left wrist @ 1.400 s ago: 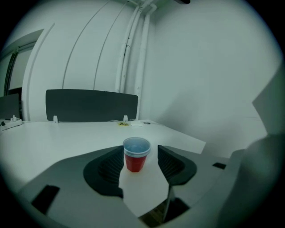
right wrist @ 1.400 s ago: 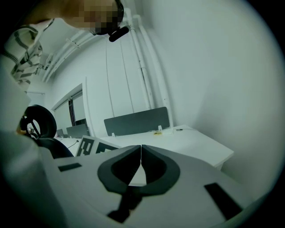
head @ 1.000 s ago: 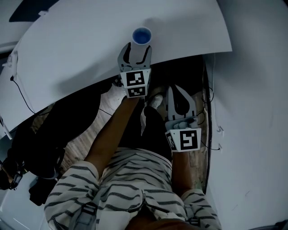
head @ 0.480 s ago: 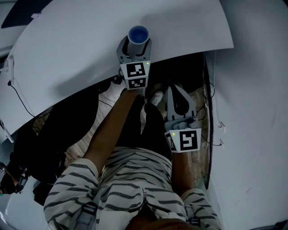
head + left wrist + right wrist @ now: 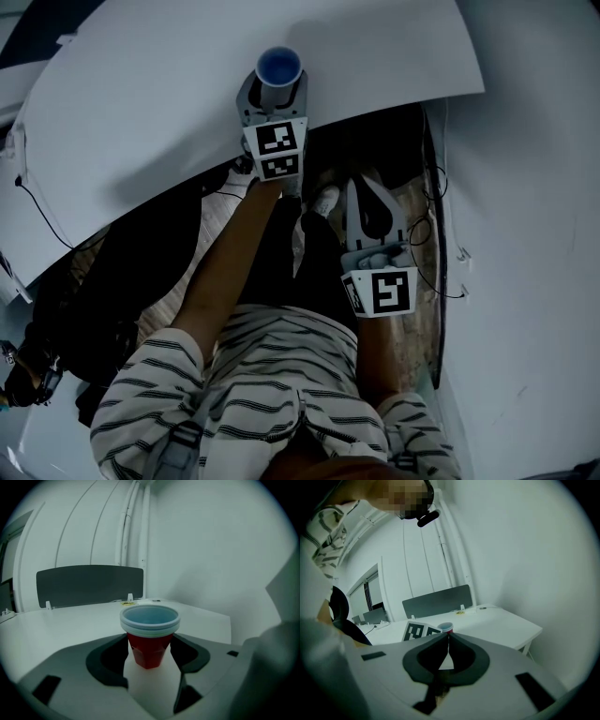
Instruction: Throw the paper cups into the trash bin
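Note:
A red paper cup with a blue inside and a white rim stands upright over the white table. My left gripper is shut on its lower body. In the left gripper view the cup sits between the two dark jaws of the left gripper. My right gripper hangs below the table's edge beside the person's legs, shut with nothing in it. From the right gripper view, the cup's rim shows just past the closed jaw tips, next to the left gripper's marker cube. No trash bin is in view.
A dark divider panel stands along the table's far side. A black chair sits at the left under the table edge, with cables on the floor at the right. A white wall runs down the right.
My left gripper has closed round the cup, which stood just ahead of its open jaws, and has shifted a little left with it. The right gripper has stayed put.

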Demonstrator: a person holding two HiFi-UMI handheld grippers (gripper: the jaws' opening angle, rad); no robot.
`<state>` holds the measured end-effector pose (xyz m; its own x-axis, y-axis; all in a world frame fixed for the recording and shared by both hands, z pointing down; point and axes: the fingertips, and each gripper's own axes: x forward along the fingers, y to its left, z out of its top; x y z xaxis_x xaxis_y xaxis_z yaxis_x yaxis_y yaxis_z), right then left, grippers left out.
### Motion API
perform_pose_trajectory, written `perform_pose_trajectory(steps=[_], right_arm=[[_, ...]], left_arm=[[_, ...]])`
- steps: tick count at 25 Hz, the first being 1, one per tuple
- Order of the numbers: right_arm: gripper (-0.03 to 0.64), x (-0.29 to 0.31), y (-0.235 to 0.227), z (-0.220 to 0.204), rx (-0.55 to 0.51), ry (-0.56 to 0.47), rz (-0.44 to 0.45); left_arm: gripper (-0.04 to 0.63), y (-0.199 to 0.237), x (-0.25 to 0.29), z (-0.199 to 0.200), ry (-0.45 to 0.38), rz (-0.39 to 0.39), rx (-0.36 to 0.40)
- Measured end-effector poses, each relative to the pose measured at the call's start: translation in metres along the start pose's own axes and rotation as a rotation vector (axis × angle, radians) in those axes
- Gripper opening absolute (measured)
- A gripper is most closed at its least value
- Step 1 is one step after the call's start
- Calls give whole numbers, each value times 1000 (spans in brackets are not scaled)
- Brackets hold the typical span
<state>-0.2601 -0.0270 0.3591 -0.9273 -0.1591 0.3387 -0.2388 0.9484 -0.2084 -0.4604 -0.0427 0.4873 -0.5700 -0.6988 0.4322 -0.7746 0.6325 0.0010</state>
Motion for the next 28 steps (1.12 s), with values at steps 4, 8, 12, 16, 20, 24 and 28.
perform_pose_trajectory(steps=[4,8,12,16,20,24,28], right_arm=[[9,-8,-3,4,3,-13,-22],[9,-18,-5,9,-4,-24,-37],[9,-31,-4,19,2,-56,-48],[9,-48,-6,29,7,-86,-78],[9,-67,-8,41,-4,-124,-119],[9,-89,-11,49,-10,-155,-156],[9,-111,-14,56,1,-181,-195]], left_arm=[[299,-6,-6,11,-12,-15,6],[299,-17,-18,23,-13,-31,15],[299,-33,-35,42,-40,-70,34],[299,-55,-55,62,-76,-120,52],[299,-78,-73,81,-109,-179,85],[299,-101,-90,95,-128,-225,105],[299,-124,-106,105,-132,-267,120]])
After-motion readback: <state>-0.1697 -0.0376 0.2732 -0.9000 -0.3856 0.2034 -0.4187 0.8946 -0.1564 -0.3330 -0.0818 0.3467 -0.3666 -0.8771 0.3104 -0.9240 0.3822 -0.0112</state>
